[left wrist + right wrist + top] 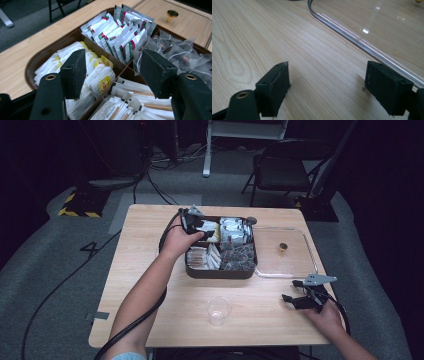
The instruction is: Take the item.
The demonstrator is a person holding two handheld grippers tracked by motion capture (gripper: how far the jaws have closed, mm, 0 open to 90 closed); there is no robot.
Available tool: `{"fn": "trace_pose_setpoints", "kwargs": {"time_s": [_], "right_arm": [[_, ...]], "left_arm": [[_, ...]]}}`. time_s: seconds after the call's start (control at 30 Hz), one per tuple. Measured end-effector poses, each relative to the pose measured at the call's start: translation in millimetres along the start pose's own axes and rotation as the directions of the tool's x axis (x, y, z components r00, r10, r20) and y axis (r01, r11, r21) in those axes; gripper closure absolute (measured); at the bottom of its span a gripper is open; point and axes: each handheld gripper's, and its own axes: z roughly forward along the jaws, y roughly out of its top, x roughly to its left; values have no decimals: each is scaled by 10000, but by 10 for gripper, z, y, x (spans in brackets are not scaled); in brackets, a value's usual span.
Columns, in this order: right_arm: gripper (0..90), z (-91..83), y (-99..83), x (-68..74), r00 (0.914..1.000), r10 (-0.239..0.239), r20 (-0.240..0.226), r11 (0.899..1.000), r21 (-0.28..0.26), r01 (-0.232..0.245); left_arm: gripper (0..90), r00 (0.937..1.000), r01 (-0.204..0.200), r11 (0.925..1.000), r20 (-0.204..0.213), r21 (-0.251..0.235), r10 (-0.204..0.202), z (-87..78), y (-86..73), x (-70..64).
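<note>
Two wide-open jaws of the left gripper (110, 72) hover empty over yellow-tagged packets (100, 75) in the box (220, 273), far-left compartment. Near-right of the box, the right gripper (299, 301) rests on the table (150, 285), gaping, empty, beside the lid (362, 42).

Room's kept pretty dark. The light wooden bench (150, 285) is set on grey carpet (50, 270). A black folding chair (280, 170) is parked far right, black cables (65, 280) are trailed across the floor at left, and a yellow-black striped base (80, 205) is seen far left.
</note>
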Motion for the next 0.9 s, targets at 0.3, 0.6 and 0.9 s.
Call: {"fn": "trace_pose_setpoints", "kwargs": {"time_s": [0.3, 0.6, 0.9], "right_arm": [[199, -2, -1, -3, 10000, -27, 0, 10000, 11, 27], [199, -2, -1, -3, 10000, -24, -4, 10000, 11, 24], [200, -2, -1, -3, 10000, -29, -23, 10000, 4, 29]], "left_arm": [[538, 9993, 377, 9981, -42, 490, -376, 226, -70, 117], [579, 9989, 471, 9926, -135, 1119, -458, 414, -117, 198], [604, 9964, 843, 9890, -121, 1213, -834, 455, -178, 248]]}}
